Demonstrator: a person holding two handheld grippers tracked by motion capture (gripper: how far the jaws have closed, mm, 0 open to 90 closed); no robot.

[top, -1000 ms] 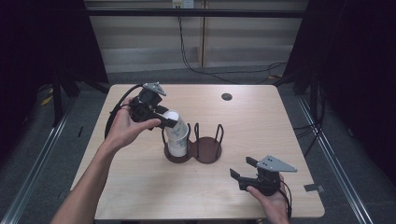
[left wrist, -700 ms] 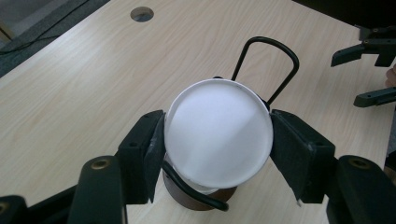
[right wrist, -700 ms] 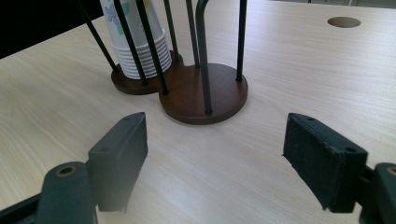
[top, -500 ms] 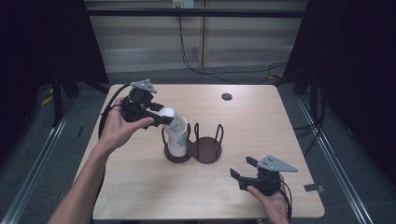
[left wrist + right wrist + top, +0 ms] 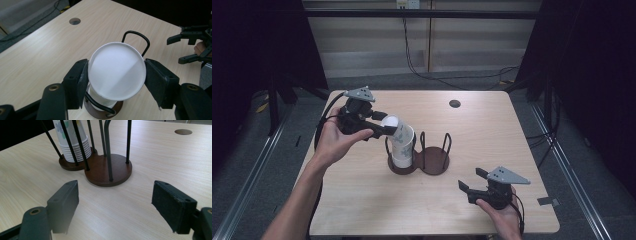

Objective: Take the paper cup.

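left tool (image 5: 116, 82) clamped on top paper cup (image 5: 117, 69), tilted over stack in holder (image 5: 421, 162) | right tool (image 5: 120, 202) open, empty, on table (image 5: 512, 130) | risk: rim crushes, second cup drags along

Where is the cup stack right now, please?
In the high view, the cup stack stands in the holder's left ring, mid-table, its top clamped by the left hand-held gripper.

lab-style recording booth, lone wooden table (image 5: 362, 210), black curtains (image 5: 257, 45) around, cables (image 5: 422, 70) on grey carpet (image 5: 242, 170)
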